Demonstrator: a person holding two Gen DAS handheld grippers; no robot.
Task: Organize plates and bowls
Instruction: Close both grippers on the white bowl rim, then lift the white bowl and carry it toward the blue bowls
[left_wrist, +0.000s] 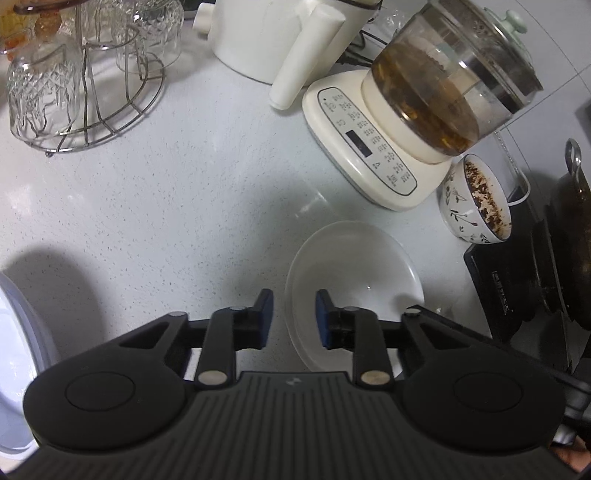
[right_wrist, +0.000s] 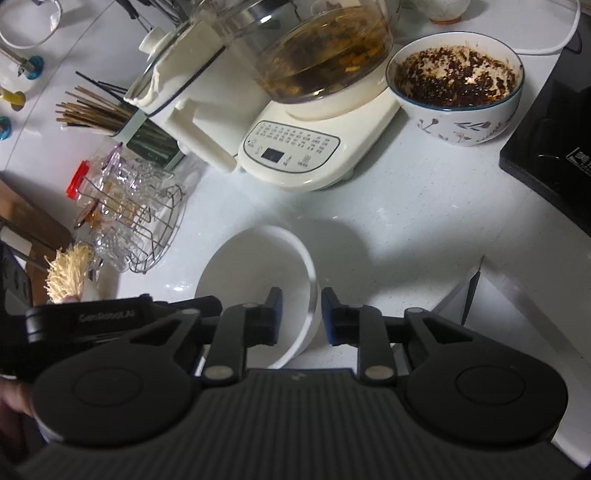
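Together we hold both grippers over the empty white ceramic bowl (left_wrist: 354, 280) (right_wrist: 255, 280), which sits on the speckled white worktop (left_wrist: 166, 206) near its front edge. Our left gripper (left_wrist: 294, 317) has its jaws parted across the bowl's left rim, not pressing it. Our right gripper (right_wrist: 301, 317) likewise straddles the right rim with a gap on both sides. Behind the bowl stands the cream kettle base with a glass pot (left_wrist: 373, 147) (right_wrist: 306, 147), and beside that a flower-patterned bowl of dark flakes (left_wrist: 476, 201) (right_wrist: 458, 88).
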